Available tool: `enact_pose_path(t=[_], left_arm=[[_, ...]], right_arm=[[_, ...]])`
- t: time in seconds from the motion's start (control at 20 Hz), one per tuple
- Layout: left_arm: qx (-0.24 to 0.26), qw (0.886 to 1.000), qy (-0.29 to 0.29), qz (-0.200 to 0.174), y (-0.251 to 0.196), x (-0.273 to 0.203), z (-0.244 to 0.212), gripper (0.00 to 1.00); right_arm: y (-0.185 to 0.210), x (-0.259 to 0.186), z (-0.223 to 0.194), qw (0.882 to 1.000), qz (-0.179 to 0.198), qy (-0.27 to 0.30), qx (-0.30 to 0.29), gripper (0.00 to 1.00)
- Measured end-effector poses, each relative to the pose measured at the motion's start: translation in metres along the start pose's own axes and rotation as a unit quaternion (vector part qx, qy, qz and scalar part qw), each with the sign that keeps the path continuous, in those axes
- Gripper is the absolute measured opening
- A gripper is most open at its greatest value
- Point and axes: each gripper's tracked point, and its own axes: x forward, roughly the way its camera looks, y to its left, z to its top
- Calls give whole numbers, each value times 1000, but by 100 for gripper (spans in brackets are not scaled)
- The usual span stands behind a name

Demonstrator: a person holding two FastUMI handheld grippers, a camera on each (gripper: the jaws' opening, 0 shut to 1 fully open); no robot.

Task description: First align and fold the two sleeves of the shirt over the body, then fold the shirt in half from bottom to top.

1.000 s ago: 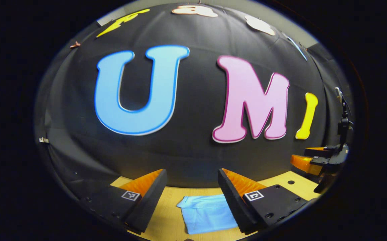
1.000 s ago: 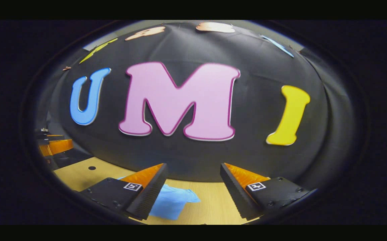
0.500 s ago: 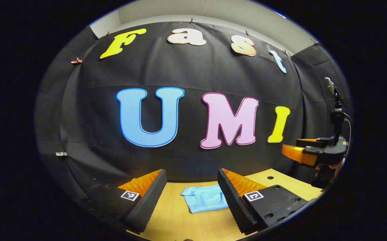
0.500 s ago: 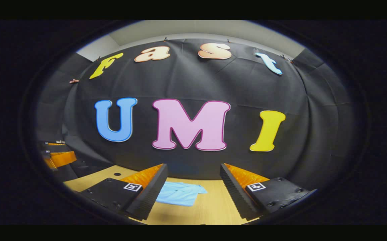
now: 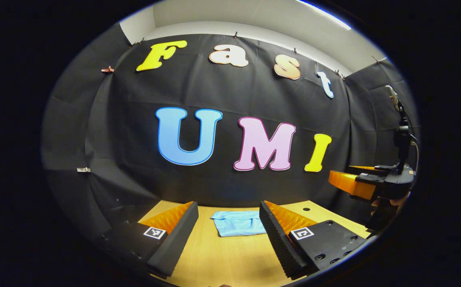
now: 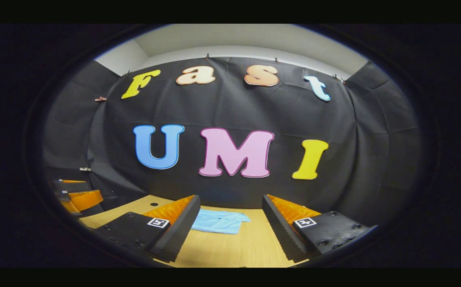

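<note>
Left gripper view: shirt (image 5: pixel 238 223) lying folded near bench (image 5: pixel 222 259) far edge, both claws (image 5: pixel 229 235) (image 6: pixel 230 229) gaping wide w/ nothing held, task looking done, nxt just parking.

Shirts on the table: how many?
1. A light blue shirt, folded small, lies flat on the wooden table ahead of both open grippers, nearer the booth wall; the right gripper view shows it too.
</note>
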Motion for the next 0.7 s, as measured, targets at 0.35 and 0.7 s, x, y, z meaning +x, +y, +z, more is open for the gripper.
enact_pose_path(t=[0.35,0.7], left_arm=[[0,1000,-8,27,7,-10,8,97],[-3,999,4,52,11,-12,-1,97]], right_arm=[[10,-5,-6,999,24,16,13,97],[15,-2,-4,999,39,10,17,97]])
